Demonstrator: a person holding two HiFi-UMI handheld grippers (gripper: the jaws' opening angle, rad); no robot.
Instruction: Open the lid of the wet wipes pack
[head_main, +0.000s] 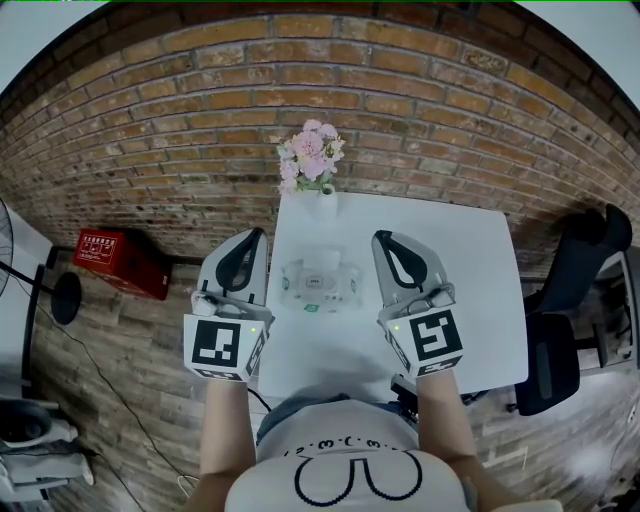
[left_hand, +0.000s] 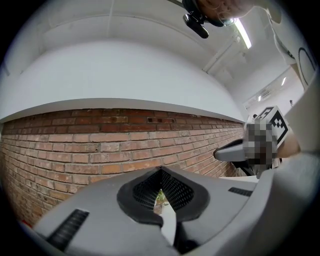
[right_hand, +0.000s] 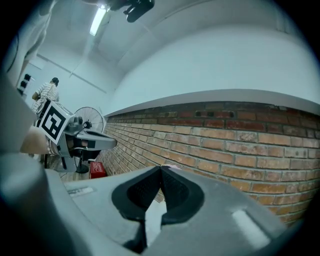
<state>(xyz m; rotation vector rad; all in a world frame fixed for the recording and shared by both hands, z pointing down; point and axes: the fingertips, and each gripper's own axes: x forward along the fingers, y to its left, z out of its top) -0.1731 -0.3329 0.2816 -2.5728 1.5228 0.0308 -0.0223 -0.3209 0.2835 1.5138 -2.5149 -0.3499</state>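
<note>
My left gripper (head_main: 257, 240) and right gripper (head_main: 384, 240) hang level above the near half of the white table (head_main: 470, 300), one on each side of the wet wipes pack (head_main: 320, 283) and touching nothing. The pack is too small in my view to tell whether its lid is down or raised. If it is down, I judge the clean way is to pin the soft pack with one gripper and catch the lid's edge with the other, lifting gently so the pack doesn't slide. Both sets of jaws are pressed together with nothing between them. Beyond the pack stands a vase of pink flowers (head_main: 312, 160), then the brick wall (head_main: 200, 120).
</note>
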